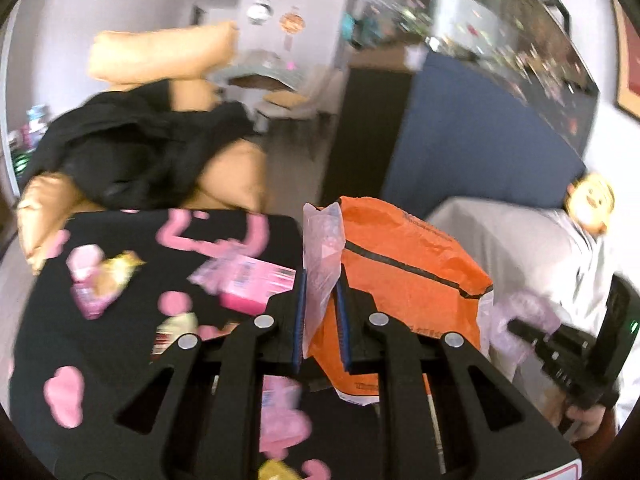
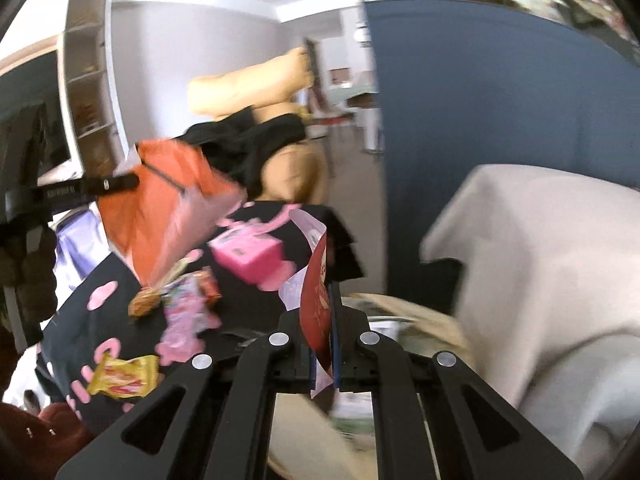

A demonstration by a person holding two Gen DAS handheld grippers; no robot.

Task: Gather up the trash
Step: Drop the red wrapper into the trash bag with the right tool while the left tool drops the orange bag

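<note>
My left gripper (image 1: 322,280) is shut on the clear plastic edge of an orange trash bag (image 1: 400,264) and holds it up; the bag also shows in the right wrist view (image 2: 160,200), hanging from the left gripper (image 2: 80,192). My right gripper (image 2: 332,296) is shut on a red and white wrapper (image 2: 316,300) standing upright between the fingers. Loose trash lies on a black cloth with pink shapes (image 1: 120,232): a pink box (image 1: 256,284), a pink packet (image 1: 86,280) and yellow wrappers (image 2: 124,376). The right gripper shows at the right edge of the left wrist view (image 1: 520,330).
A tan plush toy (image 1: 160,56) with a black garment (image 1: 132,148) lies behind the cloth. A grey cushioned seat (image 2: 540,260) stands on the right, with a blue wall panel (image 2: 480,88) behind it. Both views are motion blurred.
</note>
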